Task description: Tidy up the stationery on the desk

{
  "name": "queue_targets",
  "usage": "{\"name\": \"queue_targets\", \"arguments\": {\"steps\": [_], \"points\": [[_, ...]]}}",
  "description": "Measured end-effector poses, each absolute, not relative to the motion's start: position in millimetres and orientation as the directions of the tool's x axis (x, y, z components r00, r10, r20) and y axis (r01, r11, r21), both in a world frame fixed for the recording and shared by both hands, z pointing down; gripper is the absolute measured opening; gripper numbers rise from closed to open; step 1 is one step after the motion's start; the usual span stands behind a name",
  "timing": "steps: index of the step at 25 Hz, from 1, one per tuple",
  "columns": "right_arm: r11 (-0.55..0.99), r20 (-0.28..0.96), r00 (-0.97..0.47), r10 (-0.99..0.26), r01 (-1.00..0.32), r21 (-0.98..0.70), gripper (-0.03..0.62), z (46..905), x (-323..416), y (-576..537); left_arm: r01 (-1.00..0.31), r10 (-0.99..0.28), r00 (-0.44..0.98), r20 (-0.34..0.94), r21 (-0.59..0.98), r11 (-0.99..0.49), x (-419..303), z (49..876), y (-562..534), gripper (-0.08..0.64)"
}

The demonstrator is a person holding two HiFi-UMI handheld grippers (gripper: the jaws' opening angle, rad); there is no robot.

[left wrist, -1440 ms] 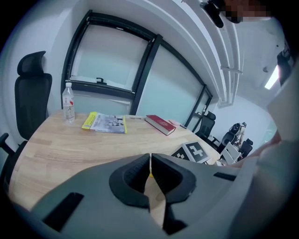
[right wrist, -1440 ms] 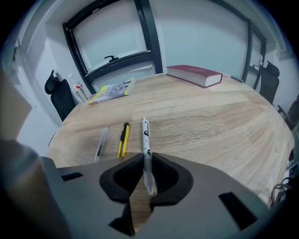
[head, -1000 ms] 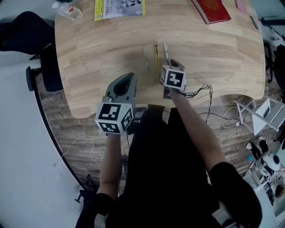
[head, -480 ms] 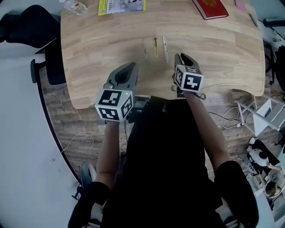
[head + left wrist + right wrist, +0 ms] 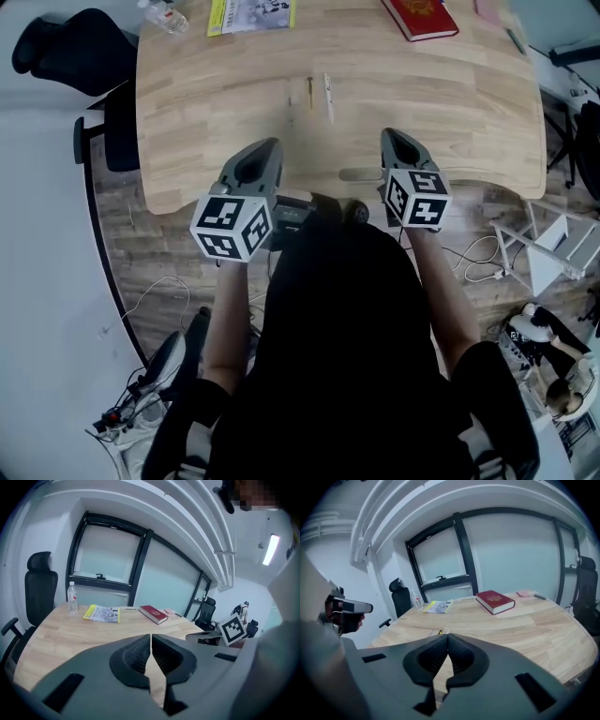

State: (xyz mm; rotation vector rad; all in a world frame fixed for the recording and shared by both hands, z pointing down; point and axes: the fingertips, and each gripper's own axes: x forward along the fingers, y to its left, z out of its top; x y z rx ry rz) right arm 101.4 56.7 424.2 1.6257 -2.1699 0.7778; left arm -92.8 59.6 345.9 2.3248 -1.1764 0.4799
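1. The left gripper (image 5: 267,147) hangs over the near edge of the desk (image 5: 450,112), left of the middle. Its jaws are closed tip to tip with nothing between them.
2. The right gripper (image 5: 394,138) hangs over the same edge, right of the middle. Its jaws have just been closing and now meet, holding nothing.
3. A yellow pen (image 5: 309,92) and a white pen (image 5: 327,97) lie side by side near the middle of the desk, apart from both grippers.
4. A red book (image 5: 419,17) lies at the far edge, toward the right.
5. A yellow booklet (image 5: 249,16) lies at the far edge, toward the left, with a bottle (image 5: 164,14) beside it at the far left corner.
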Motion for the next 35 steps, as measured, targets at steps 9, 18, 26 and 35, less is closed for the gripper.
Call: {"name": "queue_targets", "arguments": {"steps": [9,18,26,35], "points": [[0.437,0.378,-0.515,-0.769,-0.856,-0.276,0.02,330,105,123,-0.796,-0.679,0.605,0.415,0.302,-0.525,-70,293,116,0.038],[0.556,0.259,-0.614,-0.746,-0.788,-0.266,0.02,291,102,171,-0.788,-0.701,0.615,0.362,0.315,-0.529,-65,271,158,0.038],[0.551,0.258,-0.619,-0.742,-0.782,-0.29,0.02,293,104,185,-0.788,-0.695,0.616,0.371,0.321,-0.526,-59,273,174,0.038],[0.566,0.239,-0.628,-0.741,-0.775,-0.281,0.02,286,101,185,-0.78,-0.692,0.625,0.361,0.315,-0.541,-52,269,176,0.038]]}}
